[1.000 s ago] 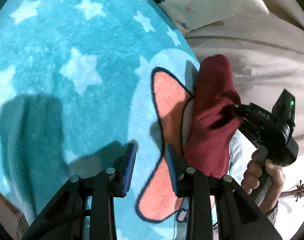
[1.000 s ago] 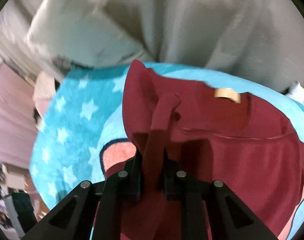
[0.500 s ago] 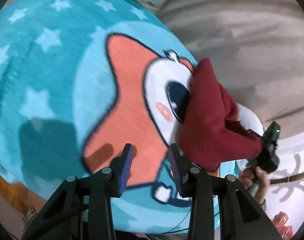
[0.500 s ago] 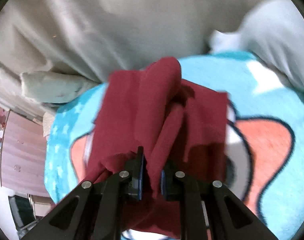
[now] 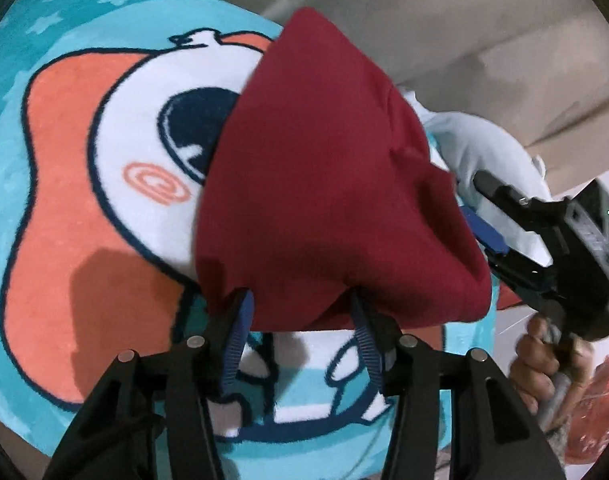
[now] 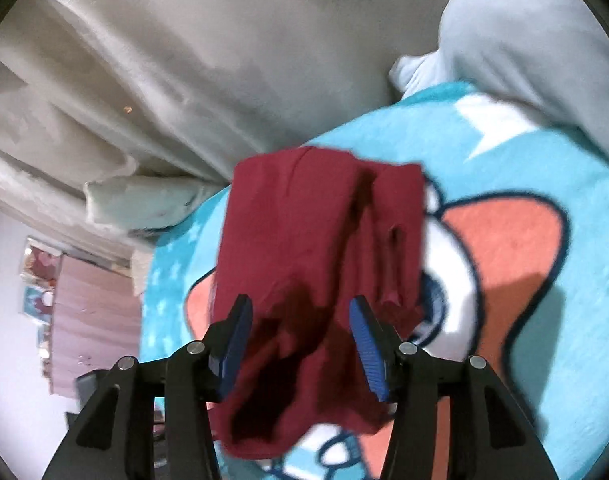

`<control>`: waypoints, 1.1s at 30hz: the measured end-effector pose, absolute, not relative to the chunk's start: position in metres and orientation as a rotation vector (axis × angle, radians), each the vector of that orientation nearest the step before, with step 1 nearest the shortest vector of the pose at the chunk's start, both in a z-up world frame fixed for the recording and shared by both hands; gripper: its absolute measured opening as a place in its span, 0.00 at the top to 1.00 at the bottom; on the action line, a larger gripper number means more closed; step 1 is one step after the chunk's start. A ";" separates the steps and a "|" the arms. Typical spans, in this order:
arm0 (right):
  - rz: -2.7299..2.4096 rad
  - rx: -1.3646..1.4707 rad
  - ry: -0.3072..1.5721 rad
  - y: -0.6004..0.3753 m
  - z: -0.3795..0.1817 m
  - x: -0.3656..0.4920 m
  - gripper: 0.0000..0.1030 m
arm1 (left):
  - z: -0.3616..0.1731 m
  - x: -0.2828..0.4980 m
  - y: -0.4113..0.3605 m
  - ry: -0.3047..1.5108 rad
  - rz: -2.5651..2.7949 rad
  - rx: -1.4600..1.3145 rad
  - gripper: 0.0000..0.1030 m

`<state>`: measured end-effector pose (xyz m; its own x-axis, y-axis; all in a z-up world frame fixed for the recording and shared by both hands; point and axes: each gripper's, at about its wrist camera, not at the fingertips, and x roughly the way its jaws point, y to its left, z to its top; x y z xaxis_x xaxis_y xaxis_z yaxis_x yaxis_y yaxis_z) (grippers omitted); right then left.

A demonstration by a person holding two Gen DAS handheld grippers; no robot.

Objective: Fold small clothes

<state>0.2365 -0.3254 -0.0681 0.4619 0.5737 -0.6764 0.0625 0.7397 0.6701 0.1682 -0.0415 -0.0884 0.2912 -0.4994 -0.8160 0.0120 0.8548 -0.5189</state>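
2 ribbed-pad grippers, left [image 5: 300, 324] and right [image 6: 300, 328], gape around bunched maroon knit [image 5: 324, 184].

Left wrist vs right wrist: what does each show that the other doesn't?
Only the left wrist view shows the right gripper from outside, the person's hand on its handle, and an orange bag.

Only the right wrist view shows the room's pink curtain and a pale pillow.

Both show the red garment on the blue cartoon blanket, the beige sheet, and open jaws.
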 end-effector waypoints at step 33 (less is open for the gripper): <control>0.369 0.614 1.172 -0.338 -0.107 0.208 0.74 | -0.077 0.267 -0.025 1.167 -0.495 -0.645 0.31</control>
